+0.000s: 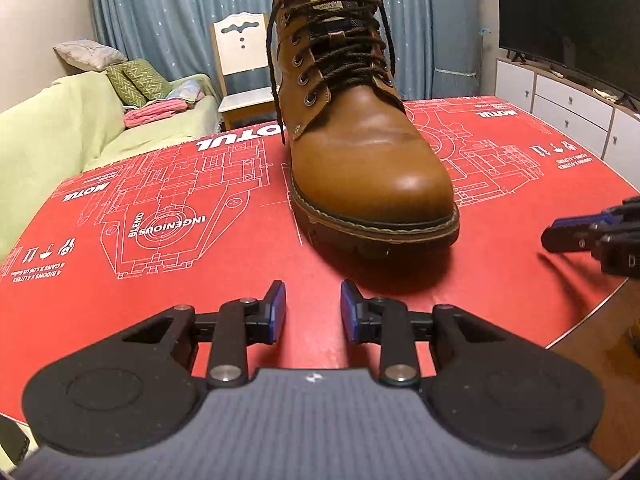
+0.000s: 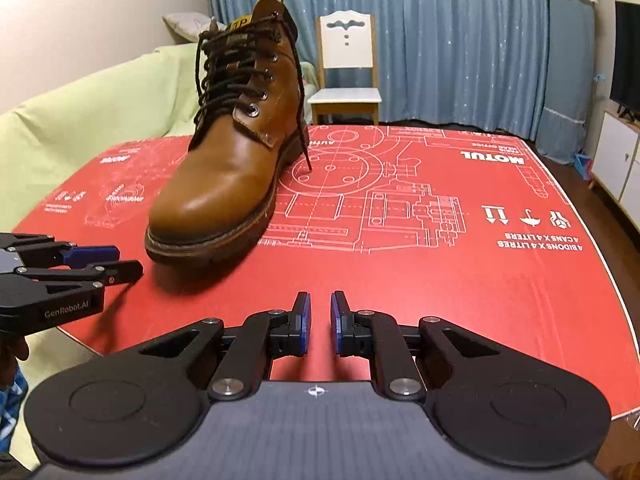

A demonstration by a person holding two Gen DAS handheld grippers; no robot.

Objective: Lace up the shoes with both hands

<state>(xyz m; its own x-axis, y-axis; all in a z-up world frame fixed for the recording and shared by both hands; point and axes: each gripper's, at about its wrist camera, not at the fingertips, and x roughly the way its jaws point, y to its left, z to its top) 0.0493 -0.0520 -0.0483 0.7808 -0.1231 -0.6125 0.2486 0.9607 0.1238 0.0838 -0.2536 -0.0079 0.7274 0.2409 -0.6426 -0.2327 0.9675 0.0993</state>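
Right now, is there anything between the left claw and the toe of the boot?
Nothing: in the left wrist view only bare red cardboard lies between the open left claw and the boot toe.

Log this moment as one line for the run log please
brown leather boot upright on red printed cardboard | dark laces threaded, ends hanging untied | left gripper open, empty | right gripper open, empty | both short of toe
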